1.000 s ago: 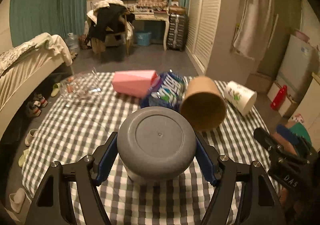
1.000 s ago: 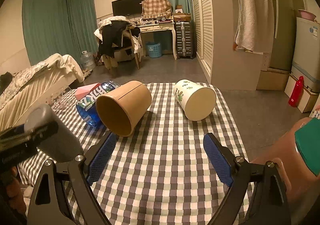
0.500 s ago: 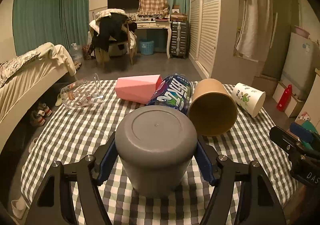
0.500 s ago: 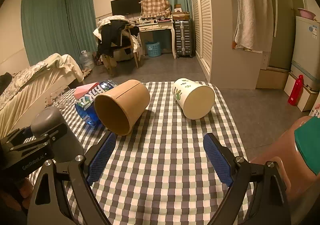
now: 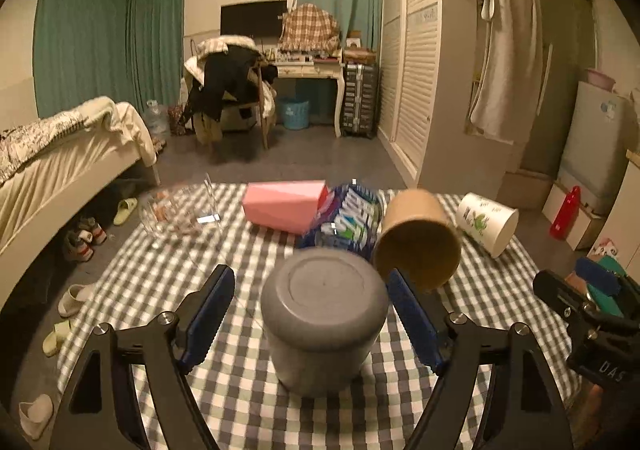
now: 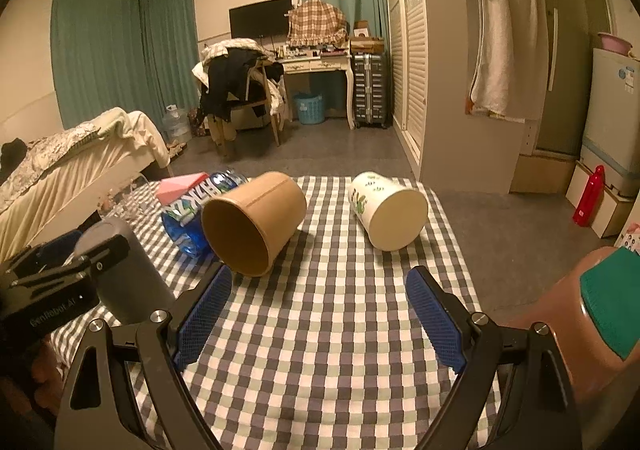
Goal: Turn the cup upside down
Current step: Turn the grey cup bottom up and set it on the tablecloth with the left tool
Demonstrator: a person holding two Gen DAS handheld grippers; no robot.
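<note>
A grey cup (image 5: 323, 314) stands upside down on the checked tablecloth (image 5: 160, 290), base up. My left gripper (image 5: 310, 320) is open, its blue pads (image 5: 208, 314) on either side of the cup and apart from it. The cup also shows at the left of the right wrist view (image 6: 128, 274), behind the left gripper's body. My right gripper (image 6: 320, 318) is open and empty over the tablecloth (image 6: 340, 330), to the right of the cup.
A brown paper cup (image 5: 416, 242), a white printed cup (image 5: 486, 222), a pink cup (image 5: 286, 206), a blue bottle (image 5: 348, 218) and a clear glass mug (image 5: 180, 214) lie on their sides beyond the grey cup. A brown jar with a green lid (image 6: 592, 314) stands at the table's right edge.
My left gripper has opened and let go of the grey cup, which now stands base up on the cloth. The right gripper has stayed still.
</note>
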